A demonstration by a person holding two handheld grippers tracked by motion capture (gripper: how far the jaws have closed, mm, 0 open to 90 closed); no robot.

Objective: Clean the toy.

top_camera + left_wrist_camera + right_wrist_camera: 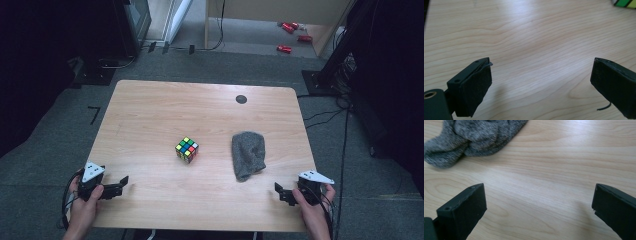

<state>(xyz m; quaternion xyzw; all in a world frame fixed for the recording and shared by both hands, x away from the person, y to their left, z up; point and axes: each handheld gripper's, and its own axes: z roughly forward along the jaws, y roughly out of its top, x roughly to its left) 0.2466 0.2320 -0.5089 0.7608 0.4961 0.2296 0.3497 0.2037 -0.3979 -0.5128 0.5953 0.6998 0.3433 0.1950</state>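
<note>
Left tool sits at the near-left corner of the wooden surface, jaws spread wide with bare wood between them. Right tool sits at the near-right edge, jaws likewise wide apart and holding nothing. The Rubik's cube stands near the centre, well apart from both tools and from every edge. The grey knit beanie lies flat just right of the cube, not touching it, closer to the right tool. Open wood runs between each tool and the items. A black round mark sits near the far edge.
</note>
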